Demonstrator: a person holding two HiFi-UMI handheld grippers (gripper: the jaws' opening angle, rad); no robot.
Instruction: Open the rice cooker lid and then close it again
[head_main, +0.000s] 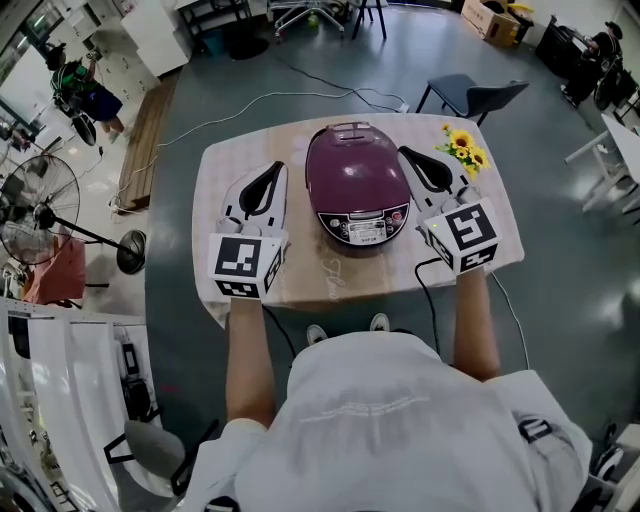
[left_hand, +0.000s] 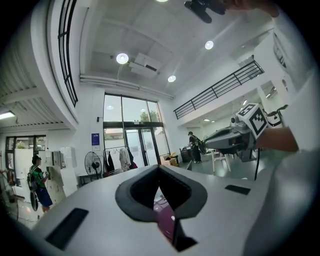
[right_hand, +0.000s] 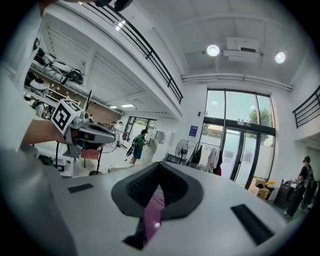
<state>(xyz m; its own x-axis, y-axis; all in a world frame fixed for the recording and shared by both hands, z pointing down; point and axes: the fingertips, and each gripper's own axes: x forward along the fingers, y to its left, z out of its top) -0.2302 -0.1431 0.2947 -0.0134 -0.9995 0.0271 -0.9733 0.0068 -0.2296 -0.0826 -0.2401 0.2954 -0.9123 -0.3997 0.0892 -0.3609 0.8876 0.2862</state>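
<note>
The purple rice cooker (head_main: 358, 185) sits mid-table (head_main: 300, 285) with its lid (head_main: 352, 165) down. The left gripper (head_main: 278, 168) is just beside it at its 9 o'clock and the right gripper (head_main: 404, 152) at its 3 o'clock. Both grippers have their jaws pressed together with nothing between them, and a small bunch of sunflowers (head_main: 463, 148) lies at the cooker's 2 o'clock.
</note>
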